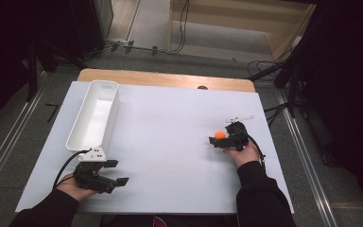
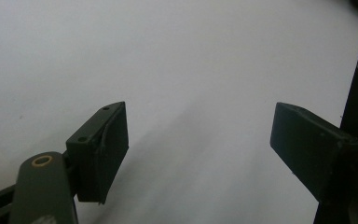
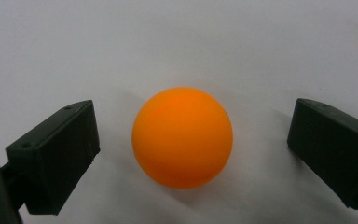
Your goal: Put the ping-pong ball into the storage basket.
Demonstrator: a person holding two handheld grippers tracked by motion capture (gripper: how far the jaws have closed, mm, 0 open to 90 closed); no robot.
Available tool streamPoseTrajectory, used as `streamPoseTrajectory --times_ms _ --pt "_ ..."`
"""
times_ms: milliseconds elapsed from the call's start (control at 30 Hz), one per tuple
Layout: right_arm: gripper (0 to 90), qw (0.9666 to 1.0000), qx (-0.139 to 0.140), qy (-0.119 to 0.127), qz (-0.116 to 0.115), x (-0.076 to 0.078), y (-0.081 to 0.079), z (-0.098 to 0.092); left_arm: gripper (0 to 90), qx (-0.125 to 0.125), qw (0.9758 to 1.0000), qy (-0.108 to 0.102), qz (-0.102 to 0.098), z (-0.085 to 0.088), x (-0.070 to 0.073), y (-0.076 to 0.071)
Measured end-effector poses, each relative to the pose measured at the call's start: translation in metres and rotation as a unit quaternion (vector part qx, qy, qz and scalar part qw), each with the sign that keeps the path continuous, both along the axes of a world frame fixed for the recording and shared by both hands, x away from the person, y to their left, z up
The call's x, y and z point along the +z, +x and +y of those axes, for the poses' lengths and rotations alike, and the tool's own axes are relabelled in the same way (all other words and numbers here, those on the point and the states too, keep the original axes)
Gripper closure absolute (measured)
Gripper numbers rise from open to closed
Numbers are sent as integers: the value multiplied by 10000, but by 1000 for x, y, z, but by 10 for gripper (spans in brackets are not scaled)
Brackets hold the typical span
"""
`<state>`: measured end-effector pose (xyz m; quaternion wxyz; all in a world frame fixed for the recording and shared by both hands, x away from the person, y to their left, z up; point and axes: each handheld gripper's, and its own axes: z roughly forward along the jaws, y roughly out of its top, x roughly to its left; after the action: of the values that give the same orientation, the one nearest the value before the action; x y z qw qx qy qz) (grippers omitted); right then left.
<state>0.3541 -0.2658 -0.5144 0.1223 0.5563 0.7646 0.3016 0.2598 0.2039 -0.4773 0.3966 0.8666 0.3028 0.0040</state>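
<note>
Orange ball point(image 3: 182, 137) on white table point(image 1: 170, 142) | right gripper point(image 1: 220, 137) spread around it, untouching | left gripper point(image 1: 113, 172) spread, low

In the high view, the orange ball point(image 1: 220, 135) is half hidden by the right gripper point(image 1: 219, 138), too small to tell contact. The table point(image 1: 179, 142) has its far wooden edge covered elsewhere by white sheet. Both sleeves are cut off by the bottom edge.

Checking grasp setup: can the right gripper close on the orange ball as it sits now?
Probably yes. The right gripper is open with the orange ball on the white table between its jaws, a gap on each side and nothing in between. The left gripper is far off.
</note>
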Motion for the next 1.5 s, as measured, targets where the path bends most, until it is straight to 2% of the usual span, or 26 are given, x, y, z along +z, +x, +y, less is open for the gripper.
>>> streamPoseTrajectory --times_ms 300,467,533,633,700,733,1033,1167,1200,1500 --pt "47 10000 -17 -58 -2 1 -1 0 198 -10 10000 20 -2 0 0 0" --pt "62 9997 84 -241 -38 0 -2 1 198 -22 10000 26 -3 0 0 0" --pt "133 9993 24 -350 -91 1 -4 2 198 -22 10000 35 1 0 0 0" --pt "143 9992 52 -358 -139 1 -5 1 198 -33 10000 39 -1 -1 0 0" --pt "175 9990 72 -419 -124 2 -5 1 198 -24 10000 39 7 -1 0 0" --pt "217 9984 77 -524 -186 2 -6 1 198 -22 10000 39 7 -1 0 0" --pt "327 9982 115 -555 -184 4 -8 1 198 -39 10000 55 14 -1 -1 0" --pt "428 9982 181 -530 -202 5 -9 3 198 -35 10000 58 14 -1 -1 0" --pt "469 9978 270 -559 -225 6 -9 3 198 -46 10000 60 6 -1 -1 0" --pt "477 9977 287 -568 -229 6 -9 4 198 -41 10000 60 13 -1 -1 0"
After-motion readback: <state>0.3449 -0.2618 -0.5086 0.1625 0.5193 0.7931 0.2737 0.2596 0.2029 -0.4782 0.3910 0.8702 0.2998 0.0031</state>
